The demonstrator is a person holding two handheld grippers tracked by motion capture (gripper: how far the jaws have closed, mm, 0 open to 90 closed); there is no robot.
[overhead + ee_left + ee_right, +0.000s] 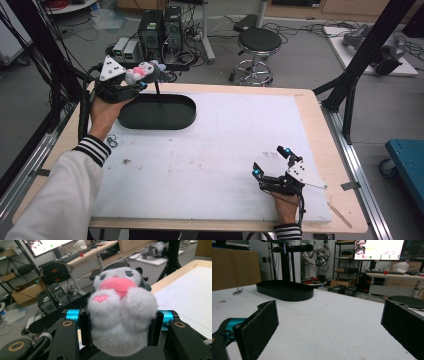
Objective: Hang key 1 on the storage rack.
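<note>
My left gripper (141,82) is held above the table's far left corner, shut on a white and grey plush toy (144,71) with a pink snout. In the left gripper view the plush toy (121,315) is squeezed between both pads (85,328). Just right of it and lower, a black oval tray (156,111) lies on the white mat, with a thin black post (158,88) rising from it. My right gripper (271,161) rests open near the front right of the mat, nothing between its pads (260,325). The tray (284,291) lies far ahead in the right gripper view.
A small metal ring (112,141) lies on the mat near the left sleeve. Black frame posts (367,47) stand at the table's right and left sides. Behind the table are a round stool (258,42) and computer towers (161,26) with cables on the floor.
</note>
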